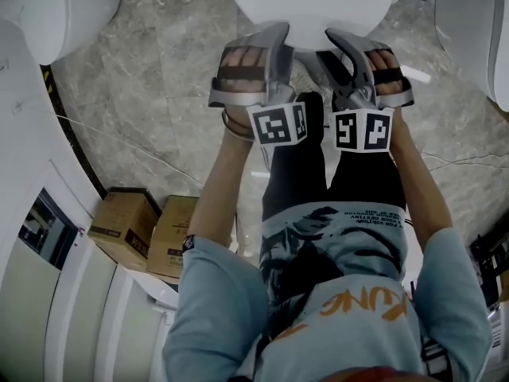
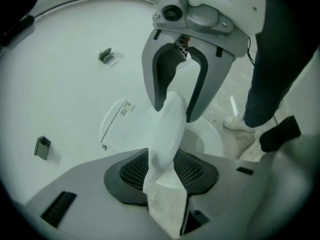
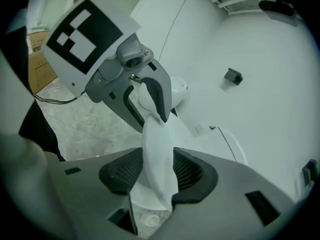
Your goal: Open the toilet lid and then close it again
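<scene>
The white toilet lid (image 1: pixel 310 6) lies at the top of the head view, and both grippers hold its near edge. My left gripper (image 1: pixel 274 42) grips the rim left of centre, my right gripper (image 1: pixel 343 44) just to its right. In the left gripper view the lid's thin edge (image 2: pixel 167 129) runs up between my left gripper's (image 2: pixel 162 169) dark pads to the right gripper (image 2: pixel 175 96) beyond. The lid's broad white face (image 2: pixel 65 94) carries small grey bumpers. In the right gripper view the lid edge (image 3: pixel 155 144) sits pinched in my right gripper (image 3: pixel 152 171), the left gripper (image 3: pixel 150 106) clamped further along.
Two cardboard boxes (image 1: pixel 123 225) stand on the grey marble floor (image 1: pixel 159 70) at the left, beside white panels. Other white fixtures sit at the top left (image 1: pixel 56 6) and top right (image 1: pixel 477 30). A thin cable (image 1: pixel 119 142) crosses the floor. The person's legs and a shoe (image 2: pixel 240 124) are close to the bowl.
</scene>
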A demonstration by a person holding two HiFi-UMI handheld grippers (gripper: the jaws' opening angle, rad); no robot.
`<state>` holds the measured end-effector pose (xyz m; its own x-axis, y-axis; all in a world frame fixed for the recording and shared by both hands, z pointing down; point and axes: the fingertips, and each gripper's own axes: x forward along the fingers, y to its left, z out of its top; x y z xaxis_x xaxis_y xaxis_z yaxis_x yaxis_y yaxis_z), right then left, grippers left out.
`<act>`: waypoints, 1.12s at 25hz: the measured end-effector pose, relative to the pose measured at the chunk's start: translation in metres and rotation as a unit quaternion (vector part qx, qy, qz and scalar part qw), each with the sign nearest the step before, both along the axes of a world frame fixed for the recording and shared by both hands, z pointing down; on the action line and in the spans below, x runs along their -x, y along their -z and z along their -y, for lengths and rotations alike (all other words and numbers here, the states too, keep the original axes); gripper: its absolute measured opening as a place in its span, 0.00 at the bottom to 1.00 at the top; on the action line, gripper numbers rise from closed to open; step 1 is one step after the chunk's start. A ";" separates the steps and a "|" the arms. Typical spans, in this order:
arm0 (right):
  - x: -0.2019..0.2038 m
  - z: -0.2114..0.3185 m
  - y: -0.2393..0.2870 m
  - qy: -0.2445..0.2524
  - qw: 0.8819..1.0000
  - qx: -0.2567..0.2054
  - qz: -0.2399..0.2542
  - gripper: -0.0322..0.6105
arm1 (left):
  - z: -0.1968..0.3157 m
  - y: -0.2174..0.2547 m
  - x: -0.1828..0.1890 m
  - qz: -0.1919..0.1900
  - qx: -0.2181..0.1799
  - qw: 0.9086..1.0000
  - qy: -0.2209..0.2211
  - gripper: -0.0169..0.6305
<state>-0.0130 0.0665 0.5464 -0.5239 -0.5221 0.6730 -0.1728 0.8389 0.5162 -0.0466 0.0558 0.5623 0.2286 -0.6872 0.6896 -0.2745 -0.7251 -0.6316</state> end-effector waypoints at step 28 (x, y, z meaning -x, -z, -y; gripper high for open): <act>-0.031 0.171 0.197 -0.129 0.986 -0.089 0.062 0.16 | 0.177 0.202 -0.031 -0.125 -0.030 0.990 0.050 0.23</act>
<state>0.0181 -0.1042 0.3493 -0.4301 -0.7531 0.4979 -0.4393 0.6564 0.6133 -0.0160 -0.1209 0.3601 0.3163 -0.7530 0.5770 -0.4959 -0.6497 -0.5761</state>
